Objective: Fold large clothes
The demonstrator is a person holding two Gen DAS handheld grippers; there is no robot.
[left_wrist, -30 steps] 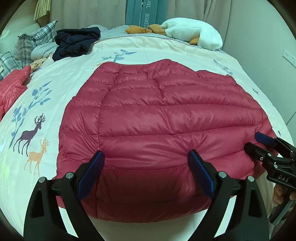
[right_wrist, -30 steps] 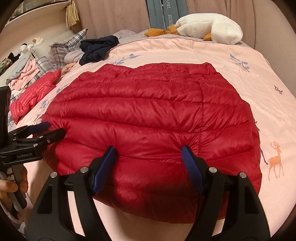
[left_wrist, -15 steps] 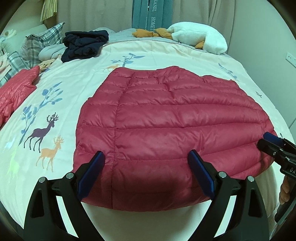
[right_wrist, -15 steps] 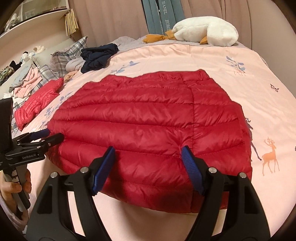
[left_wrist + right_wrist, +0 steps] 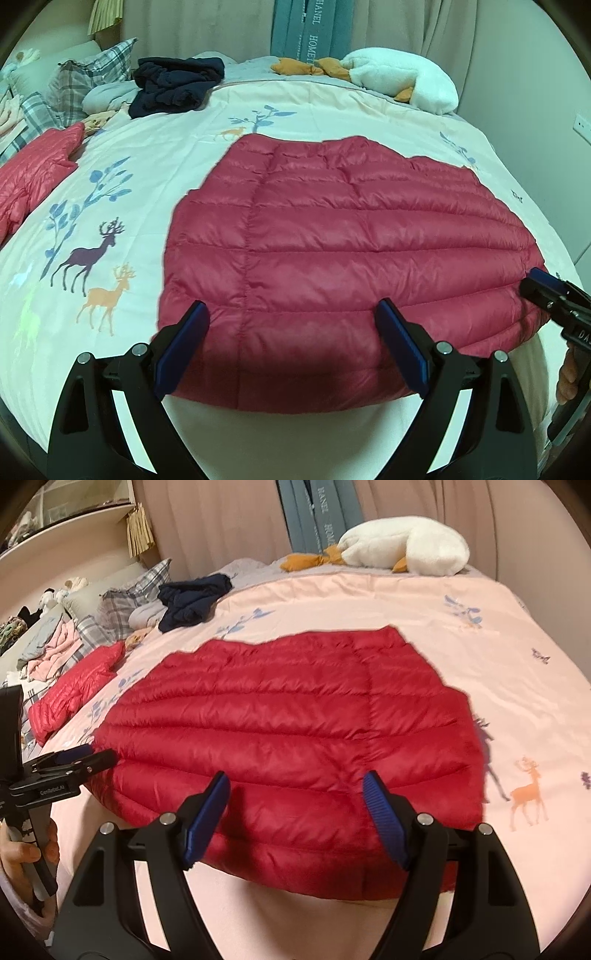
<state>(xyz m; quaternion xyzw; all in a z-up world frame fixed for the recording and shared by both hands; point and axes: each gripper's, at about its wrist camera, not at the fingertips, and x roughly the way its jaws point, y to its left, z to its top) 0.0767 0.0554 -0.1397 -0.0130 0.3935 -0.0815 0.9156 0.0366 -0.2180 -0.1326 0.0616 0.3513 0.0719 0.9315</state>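
A red quilted down jacket (image 5: 343, 240) lies folded flat on the bed, also in the right wrist view (image 5: 295, 720). My left gripper (image 5: 291, 343) is open and empty, hovering just above the jacket's near hem. My right gripper (image 5: 295, 812) is open and empty too, over the near hem further right. The right gripper shows at the jacket's right edge in the left wrist view (image 5: 546, 291); the left gripper shows at the jacket's left edge in the right wrist view (image 5: 74, 760).
The bed cover (image 5: 110, 221) has deer and tree prints. A second red down jacket (image 5: 33, 173) lies at the left. Dark blue clothes (image 5: 173, 85), plaid pillows (image 5: 92, 85) and a white goose plush (image 5: 402, 81) lie at the far side.
Both grippers have pulled back and up from the jacket, so it looks smaller and farther. The jacket lies still; both stay open.
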